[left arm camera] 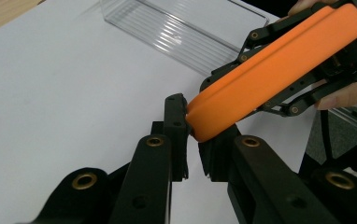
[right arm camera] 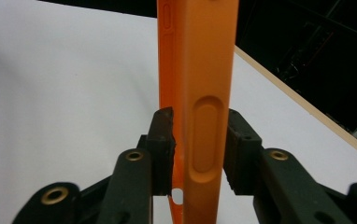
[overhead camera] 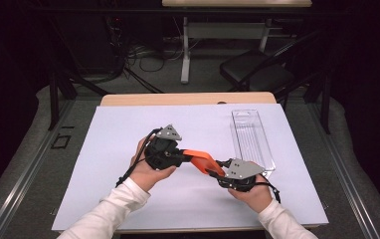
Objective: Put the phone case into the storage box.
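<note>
An orange phone case hangs above the white sheet between my two grippers. My left gripper is shut on one end of it; in the left gripper view its pads pinch the rounded end of the case at the jaw tips. My right gripper is at the other end. In the right gripper view the case stands edge-on between the jaws. The pads sit close on both sides, with a thin gap at the left pad. A hand holds each gripper.
A clear plastic tray lies on the white sheet to the right, just beyond the right gripper, also seen in the left gripper view. The wooden table edge runs along the far side. A chair and desk legs stand beyond.
</note>
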A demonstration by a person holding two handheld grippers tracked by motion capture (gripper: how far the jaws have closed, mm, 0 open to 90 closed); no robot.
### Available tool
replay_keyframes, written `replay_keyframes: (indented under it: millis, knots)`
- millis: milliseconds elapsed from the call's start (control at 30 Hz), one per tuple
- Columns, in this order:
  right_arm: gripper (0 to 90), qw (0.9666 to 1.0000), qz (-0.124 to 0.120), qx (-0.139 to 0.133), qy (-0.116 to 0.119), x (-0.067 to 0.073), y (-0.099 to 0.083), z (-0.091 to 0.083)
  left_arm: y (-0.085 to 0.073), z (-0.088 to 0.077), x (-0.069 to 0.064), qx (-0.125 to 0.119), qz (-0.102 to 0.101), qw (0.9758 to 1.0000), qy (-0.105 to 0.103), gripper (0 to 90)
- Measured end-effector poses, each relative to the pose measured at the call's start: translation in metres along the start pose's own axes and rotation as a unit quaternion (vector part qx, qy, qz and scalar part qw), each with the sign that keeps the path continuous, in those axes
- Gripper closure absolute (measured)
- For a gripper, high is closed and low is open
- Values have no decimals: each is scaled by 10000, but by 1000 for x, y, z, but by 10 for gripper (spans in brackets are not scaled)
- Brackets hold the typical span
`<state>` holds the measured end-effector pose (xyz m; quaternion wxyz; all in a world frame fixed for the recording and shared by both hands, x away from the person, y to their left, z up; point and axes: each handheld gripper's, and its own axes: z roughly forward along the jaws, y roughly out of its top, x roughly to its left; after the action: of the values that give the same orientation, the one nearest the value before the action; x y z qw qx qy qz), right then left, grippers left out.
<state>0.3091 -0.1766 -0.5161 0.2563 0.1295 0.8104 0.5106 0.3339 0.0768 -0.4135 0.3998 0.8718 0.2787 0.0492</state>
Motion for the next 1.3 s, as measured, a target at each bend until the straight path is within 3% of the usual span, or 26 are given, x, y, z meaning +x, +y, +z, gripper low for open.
replay_keyframes:
  millis: [233, 800, 1100, 1300]
  knots:
    - [560, 9997, -128, -48, -188, 0, 2, -1, 3, 4, 2, 213, -168, 9993, 269, 823]
    - [516, 9990, -52, -149, -413, -1, 7, -6, 9, 10, 12, 530, -683, 9954, 419, 822]
    - [461, 9984, 238, -100, -493, -5, 9, -7, 12, 12, 18, 638, -1175, 9896, 531, 822]
    - [442, 9976, 415, 57, -557, -7, 13, -8, 14, 13, 20, 777, -1363, 9859, 578, 821]
